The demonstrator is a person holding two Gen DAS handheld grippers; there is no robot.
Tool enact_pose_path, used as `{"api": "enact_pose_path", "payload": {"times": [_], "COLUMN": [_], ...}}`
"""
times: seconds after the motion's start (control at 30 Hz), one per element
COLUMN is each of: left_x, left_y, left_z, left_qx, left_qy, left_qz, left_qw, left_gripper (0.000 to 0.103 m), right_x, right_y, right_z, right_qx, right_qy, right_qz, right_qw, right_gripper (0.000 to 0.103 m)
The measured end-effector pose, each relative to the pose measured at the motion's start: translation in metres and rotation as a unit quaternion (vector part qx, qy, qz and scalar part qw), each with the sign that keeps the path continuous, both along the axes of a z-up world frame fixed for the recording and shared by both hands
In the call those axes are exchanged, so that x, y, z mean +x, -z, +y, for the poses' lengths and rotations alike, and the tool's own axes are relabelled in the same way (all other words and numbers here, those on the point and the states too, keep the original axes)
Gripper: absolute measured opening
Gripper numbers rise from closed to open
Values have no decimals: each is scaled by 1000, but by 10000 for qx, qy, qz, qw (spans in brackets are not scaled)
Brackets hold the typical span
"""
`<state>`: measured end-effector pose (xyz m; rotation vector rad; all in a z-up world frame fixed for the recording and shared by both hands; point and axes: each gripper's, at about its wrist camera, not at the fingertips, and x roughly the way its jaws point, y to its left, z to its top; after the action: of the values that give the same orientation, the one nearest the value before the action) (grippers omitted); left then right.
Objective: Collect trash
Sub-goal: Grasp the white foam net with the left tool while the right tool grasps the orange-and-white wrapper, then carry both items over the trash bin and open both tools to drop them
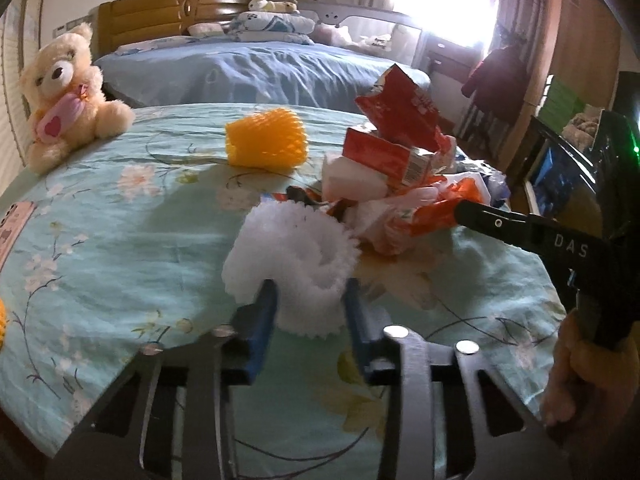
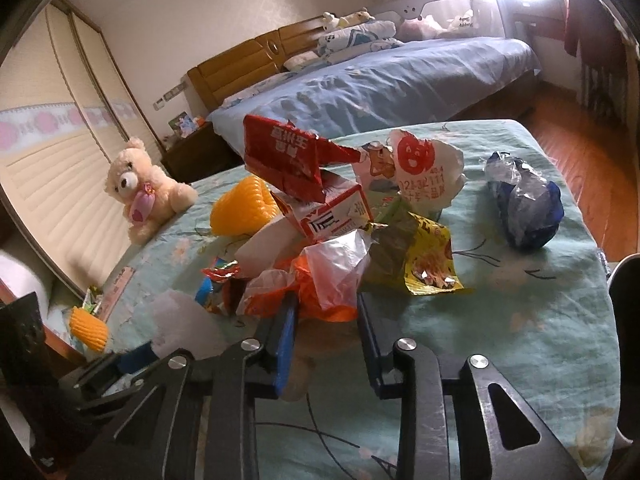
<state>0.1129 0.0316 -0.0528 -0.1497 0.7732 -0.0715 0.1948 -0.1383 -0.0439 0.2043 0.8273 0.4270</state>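
Bedroom desk, floral cloth: left gripper pinching white foam net, right gripper pinching orange bag at the trash pile's near edge; likely light, soft, crushable.

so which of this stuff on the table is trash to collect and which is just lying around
Trash:
white foam net
orange plastic bag
red carton
yellow wrapper
yellow foam net

Lying about:
teddy bear
phone
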Motion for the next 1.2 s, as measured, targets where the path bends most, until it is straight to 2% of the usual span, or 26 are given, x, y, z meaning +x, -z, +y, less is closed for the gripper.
{"api": "enact_pose_path", "payload": {"times": [0.13, 0.17, 0.4, 0.73, 1.2], "left_x": [-7, -9, -22, -28, -27], "left_y": [-4, -5, -16, -21, -25], "left_z": [-7, -9, -30, -75, -143], "left_qx": [33, 35, 49, 27, 12], "left_qy": [102, 130, 418, 965, 1686], "left_qz": [-92, -114, -260, -284, -256], "left_qw": [9999, 9998, 9988, 9949, 9854], "left_gripper": [20, 20, 19, 19, 19], "right_x": [-12, -14, -42, -73, -96], "right_y": [-5, -6, -13, -20, -22], "right_z": [-5, -7, -33, -93, -163], "right_qx": [101, 134, 257, 312, 282], "right_qy": [-41, -45, 104, 675, 1432], "right_qz": [-52, -48, -66, -149, -195], "right_qw": [9999, 9999, 9996, 9971, 9891], "right_gripper": [24, 20, 20, 20, 20]}}
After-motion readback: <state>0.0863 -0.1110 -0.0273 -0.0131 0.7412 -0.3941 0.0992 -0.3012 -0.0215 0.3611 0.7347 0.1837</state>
